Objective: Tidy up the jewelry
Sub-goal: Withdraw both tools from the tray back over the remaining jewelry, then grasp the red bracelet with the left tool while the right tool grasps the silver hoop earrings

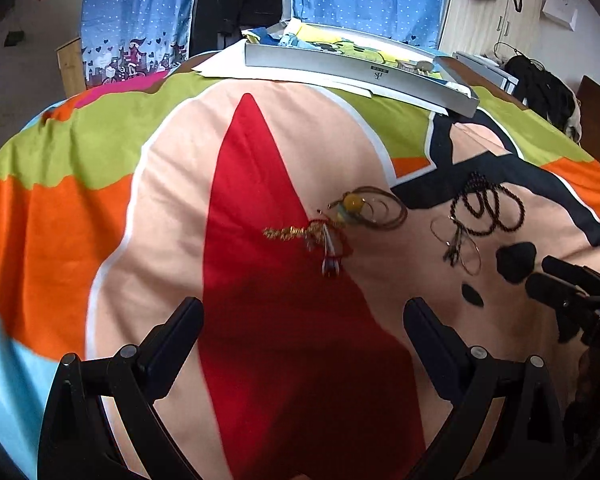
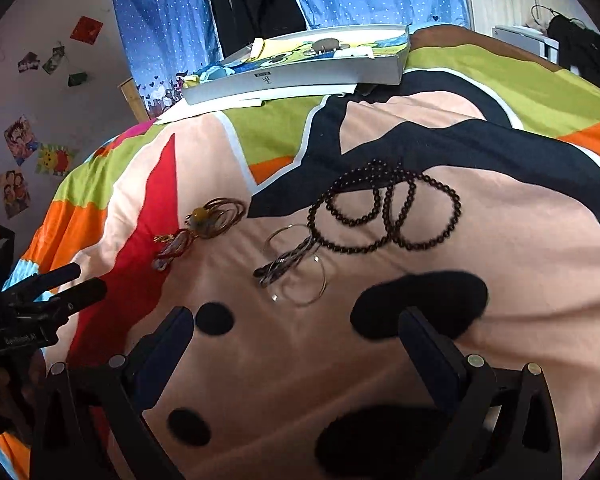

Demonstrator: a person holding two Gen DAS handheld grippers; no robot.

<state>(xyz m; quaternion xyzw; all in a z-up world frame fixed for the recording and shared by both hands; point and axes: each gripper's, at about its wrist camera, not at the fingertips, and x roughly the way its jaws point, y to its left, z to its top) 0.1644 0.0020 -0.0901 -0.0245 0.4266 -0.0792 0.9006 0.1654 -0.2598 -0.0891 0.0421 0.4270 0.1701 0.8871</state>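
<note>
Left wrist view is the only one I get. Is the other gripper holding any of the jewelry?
Observer: No. The right gripper is open, with only the bedcover between its fingers.
Operator: What would it reach first?
Observer: The thin wire hoops with a dark tassel lie straight ahead of it. The dark bead necklace lies beyond them.
Operator: Are there pictures on the wall?
Observer: Yes, cartoon pictures are stuck on the wall, left of the blue curtain.
</note>
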